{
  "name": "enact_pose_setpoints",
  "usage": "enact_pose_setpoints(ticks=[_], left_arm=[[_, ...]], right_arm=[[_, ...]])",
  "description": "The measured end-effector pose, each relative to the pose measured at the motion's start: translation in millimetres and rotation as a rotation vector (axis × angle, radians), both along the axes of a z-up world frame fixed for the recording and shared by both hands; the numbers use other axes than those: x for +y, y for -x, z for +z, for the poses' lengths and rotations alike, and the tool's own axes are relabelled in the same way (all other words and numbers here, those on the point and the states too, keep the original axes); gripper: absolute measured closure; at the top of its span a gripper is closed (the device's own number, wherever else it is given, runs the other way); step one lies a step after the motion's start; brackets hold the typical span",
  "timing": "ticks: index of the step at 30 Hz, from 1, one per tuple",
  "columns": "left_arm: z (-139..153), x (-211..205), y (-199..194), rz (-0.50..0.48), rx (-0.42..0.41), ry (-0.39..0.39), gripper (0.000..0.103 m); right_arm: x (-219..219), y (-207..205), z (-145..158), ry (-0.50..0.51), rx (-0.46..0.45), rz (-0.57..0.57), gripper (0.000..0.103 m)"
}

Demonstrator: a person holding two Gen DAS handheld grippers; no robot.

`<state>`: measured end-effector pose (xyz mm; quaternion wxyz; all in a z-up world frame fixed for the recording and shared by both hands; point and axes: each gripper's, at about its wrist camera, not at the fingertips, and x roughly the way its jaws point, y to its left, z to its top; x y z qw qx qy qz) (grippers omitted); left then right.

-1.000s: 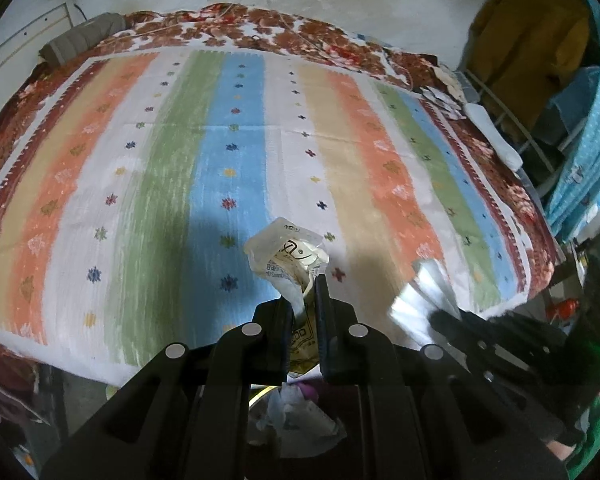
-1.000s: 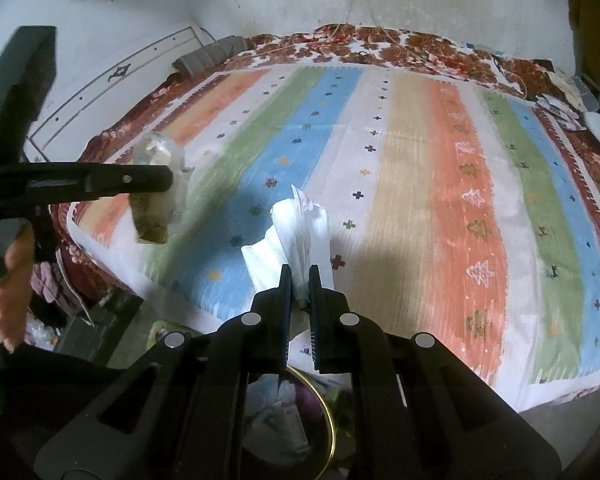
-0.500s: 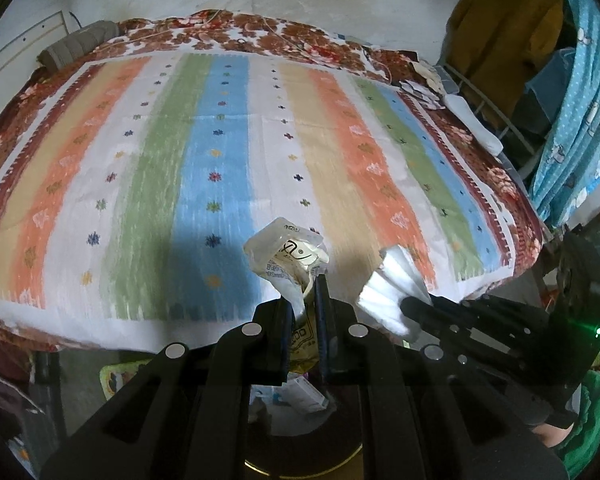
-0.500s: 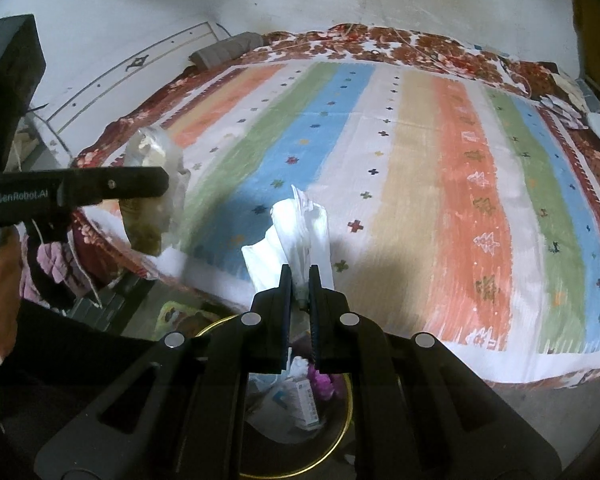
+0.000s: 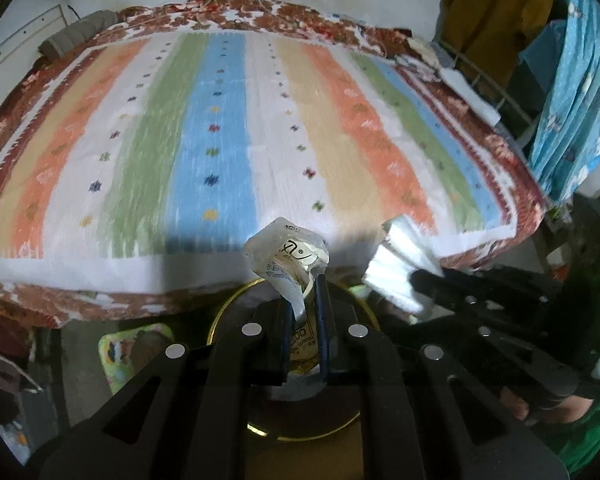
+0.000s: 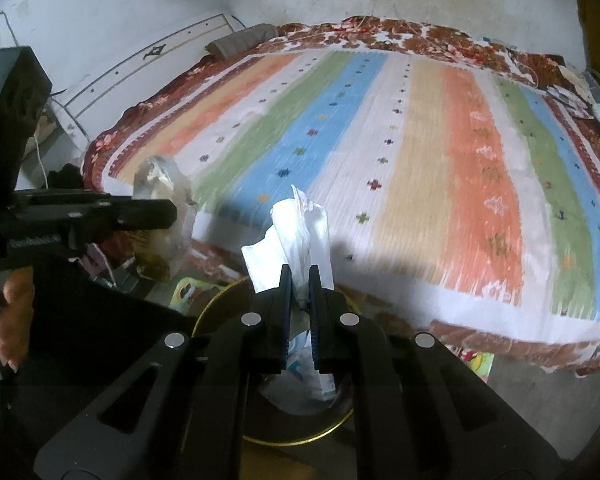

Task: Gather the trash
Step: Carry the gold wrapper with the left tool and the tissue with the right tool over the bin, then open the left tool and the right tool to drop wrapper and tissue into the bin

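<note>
Left gripper (image 5: 303, 280): jaws nearly closed, pinching a crumpled clear plastic wrapper (image 5: 286, 254) with dark print on it. The wrapper's bunched top stands up above the fingertips; its lower end hangs down between the fingers.

Right gripper (image 6: 299, 272): jaws nearly closed on a wad of white tissue paper (image 6: 300, 224). The paper rises above the tips, and more of it trails below the jaws.

Both grippers are held over a round bin with a gold rim (image 6: 216, 300), which stands on the floor just off the near edge of the bed. In the right wrist view, pale scraps lie inside the bin under the jaws. In the left wrist view the same rim (image 5: 228, 304) curves beneath the left gripper.

Bed: covered with a striped spread (image 5: 228, 120) in orange, green, blue, white and tan bands with small motifs, over a brown floral blanket (image 5: 292, 20) showing at the edges. A grey rolled bolster (image 5: 76, 34) lies at the far left corner.

Cross-views: the right gripper with its tissue shows at the right of the left wrist view; the left gripper with its wrapper shows at the left of the right wrist view, the person's fingers (image 6: 12, 312) around its handle.

Far right: blue patterned cloth (image 5: 576, 92) and a mustard garment (image 5: 496, 12) hang beside the bed. A colourful mat (image 5: 128, 348) lies on the floor left of the bin.
</note>
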<state>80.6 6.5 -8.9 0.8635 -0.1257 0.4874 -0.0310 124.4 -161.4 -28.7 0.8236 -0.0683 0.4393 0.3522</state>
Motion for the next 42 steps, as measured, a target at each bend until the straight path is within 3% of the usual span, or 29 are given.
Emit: enact_pose_setpoints(ticks=[9, 19, 24, 39, 42], left_arm=[[-18.0, -9.2, 12.1, -0.006, 0.053, -0.022, 0.094], [-57.6, -16.8, 12.2, 0.002, 0.194, -0.069, 0.094], [-80.0, -12.8, 2.2, 0.029, 0.286, -0.013, 0.094], [-130.7, 2.8, -23.5, 0.118, 0.449, 0.022, 0.093], [-134.3, 11.3, -27.6, 0.152, 0.456, 0.049, 0.089]], right_arm=[[0.9, 27.1, -21.0, 0.042, 0.039, 0.027, 0.096], [11.7, 30.8, -60.0, 0.125, 0.171, 0.02, 0.096], [14.9, 26.1, -76.5, 0.139, 0.236, 0.003, 0.096], [22.3, -9.4, -134.1, 0.183, 0.413, -0.112, 0.095], [23.2, -16.4, -141.6, 0.177, 0.434, -0.132, 0.089]])
